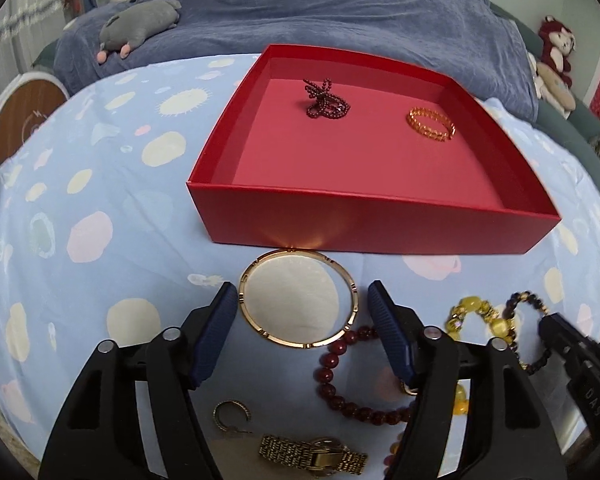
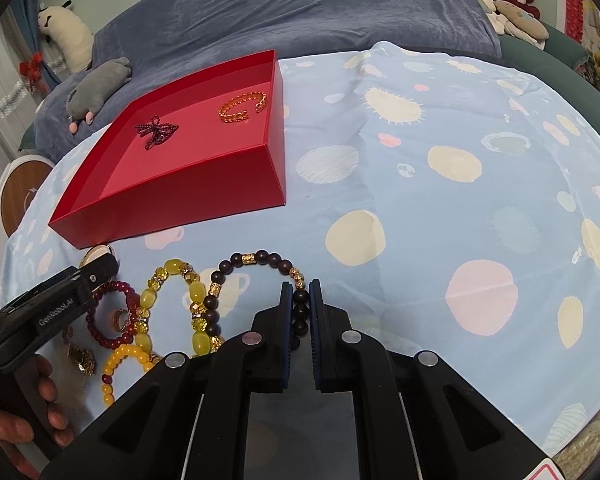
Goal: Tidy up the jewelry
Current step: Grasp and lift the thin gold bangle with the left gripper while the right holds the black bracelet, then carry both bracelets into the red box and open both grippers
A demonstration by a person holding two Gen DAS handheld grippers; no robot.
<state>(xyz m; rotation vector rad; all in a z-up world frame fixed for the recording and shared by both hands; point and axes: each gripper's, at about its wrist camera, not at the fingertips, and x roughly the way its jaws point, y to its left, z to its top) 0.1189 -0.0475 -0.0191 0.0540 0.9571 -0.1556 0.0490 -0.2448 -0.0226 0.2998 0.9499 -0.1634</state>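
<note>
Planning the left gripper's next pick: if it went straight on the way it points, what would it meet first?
Most likely the gold bangle lying between the open left gripper fingers, just before the red box; depth is unclear.

A: What are the two hand-held tools like?

B: The left black plastic two-finger gripper (image 1: 302, 302) has ribbed dark-blue pads (image 1: 216, 332), round silver pivot screws and cut-out slots in its arms. White "GenRobot.AI" lettering runs along its side.

A: And the right black plastic two-finger gripper (image 2: 300, 294)?

B: Same build: blue-lined jaws, silver screws.
</note>
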